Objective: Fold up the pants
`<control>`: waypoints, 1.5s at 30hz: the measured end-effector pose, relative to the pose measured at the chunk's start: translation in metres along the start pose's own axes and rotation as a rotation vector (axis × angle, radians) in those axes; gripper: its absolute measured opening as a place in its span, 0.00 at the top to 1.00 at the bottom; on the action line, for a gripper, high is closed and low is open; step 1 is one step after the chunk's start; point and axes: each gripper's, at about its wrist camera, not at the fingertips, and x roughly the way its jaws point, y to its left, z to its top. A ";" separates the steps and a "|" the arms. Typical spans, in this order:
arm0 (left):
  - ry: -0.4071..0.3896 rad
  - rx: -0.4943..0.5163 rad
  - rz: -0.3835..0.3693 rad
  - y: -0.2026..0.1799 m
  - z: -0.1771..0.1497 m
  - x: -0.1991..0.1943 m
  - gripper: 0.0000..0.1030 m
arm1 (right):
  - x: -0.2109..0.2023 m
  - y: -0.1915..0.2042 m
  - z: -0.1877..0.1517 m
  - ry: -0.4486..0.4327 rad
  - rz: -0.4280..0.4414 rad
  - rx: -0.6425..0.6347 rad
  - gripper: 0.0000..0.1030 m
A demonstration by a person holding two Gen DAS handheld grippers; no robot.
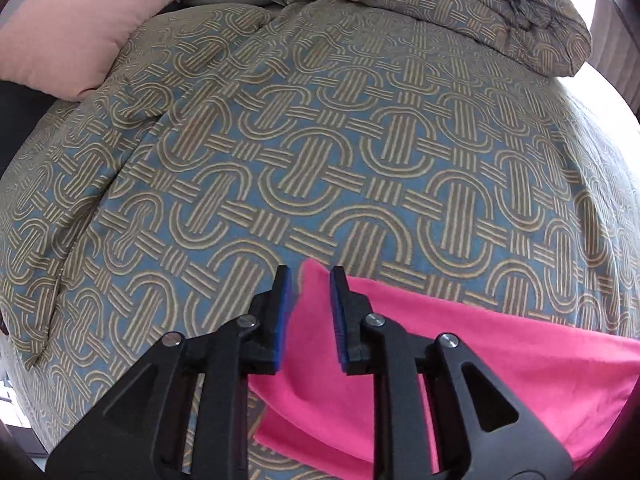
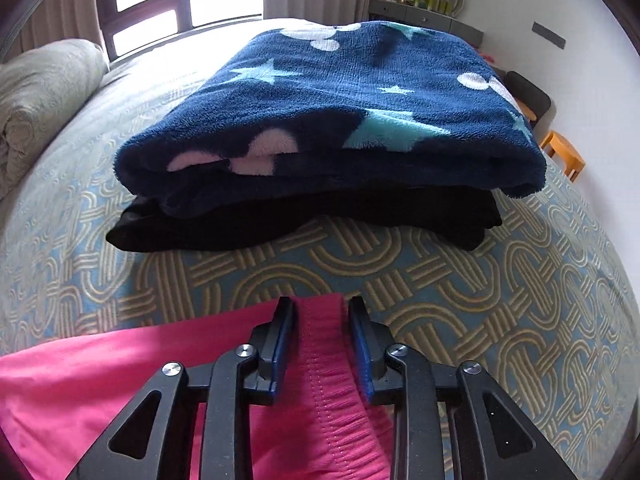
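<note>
Partly folded bright-pink pants (image 1: 460, 344)

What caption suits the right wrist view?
Right gripper open astride the pink pants' waistband, folded navy fleece stacked ahead.

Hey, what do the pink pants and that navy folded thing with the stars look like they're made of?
Pink pants: a thin, smooth, matte fabric, probably cotton or a light knit; the gathered, stitched waistband suggests elastic. Navy folded piece: thick fluffy fleece, judging by its fuzzy pile and soft rounded edges. Exact fibres can't be told.
</note>
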 end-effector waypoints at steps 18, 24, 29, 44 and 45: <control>0.134 0.635 -0.968 -0.276 -0.237 -0.192 0.63 | -0.077 -0.090 -0.095 0.013 0.266 0.195 0.44; 0.192 0.775 -0.948 -0.350 -0.288 -0.204 0.63 | -0.078 -0.109 -0.118 0.025 0.388 0.293 0.44; 0.211 0.760 -0.909 -0.367 -0.286 -0.195 0.60 | -0.084 -0.106 -0.125 -0.024 0.395 0.239 0.44; 0.170 0.810 -0.897 -0.411 -0.301 -0.201 0.86 | -0.080 -0.097 -0.115 -0.043 0.438 0.197 0.44; 0.154 0.822 -0.894 -0.409 -0.304 -0.205 0.87 | -0.080 -0.097 -0.115 -0.043 0.437 0.195 0.44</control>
